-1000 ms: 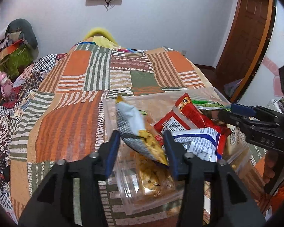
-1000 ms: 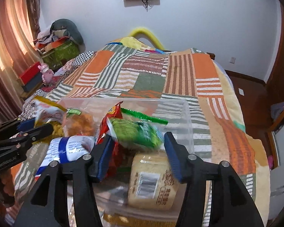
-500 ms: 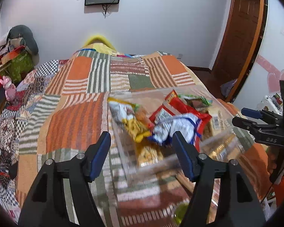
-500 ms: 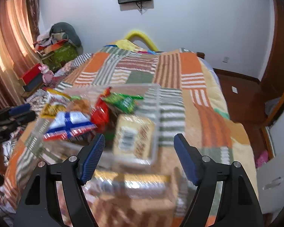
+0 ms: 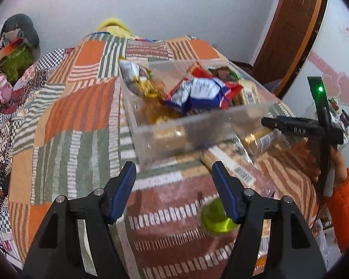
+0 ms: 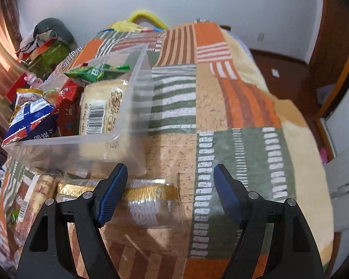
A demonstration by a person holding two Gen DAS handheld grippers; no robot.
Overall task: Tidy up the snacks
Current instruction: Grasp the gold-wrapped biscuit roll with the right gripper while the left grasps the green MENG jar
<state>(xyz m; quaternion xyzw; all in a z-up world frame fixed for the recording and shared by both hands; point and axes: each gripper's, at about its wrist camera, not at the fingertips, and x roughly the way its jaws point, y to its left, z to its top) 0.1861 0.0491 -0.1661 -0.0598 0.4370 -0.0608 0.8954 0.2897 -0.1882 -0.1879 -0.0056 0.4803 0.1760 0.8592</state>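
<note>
A clear plastic bin (image 5: 197, 125) (image 6: 132, 107) sits on the patchwork bedspread, filled with snack bags: a blue and white bag (image 5: 197, 91) (image 6: 30, 116), a red bag (image 6: 68, 97), a green bag (image 6: 93, 72), a pale rice cracker pack (image 6: 100, 109) and a silver and yellow bag (image 5: 135, 76). My left gripper (image 5: 174, 186) is open and empty, just in front of the bin. My right gripper (image 6: 169, 190) is open and empty, over a gold-banded packet (image 6: 149, 193) lying in front of the bin. The right gripper also shows in the left wrist view (image 5: 297, 127).
Loose packets (image 5: 230, 165) (image 6: 39, 195) lie on the bed before the bin. A yellow-green lid (image 5: 217, 216) sits by my left gripper's right finger. Clutter is piled at the far left (image 6: 46, 46). A wooden door (image 5: 290, 23) stands at the right.
Both grippers have let go of the snack bags, opened wide and drawn back from the bin. The bags now rest inside it.
</note>
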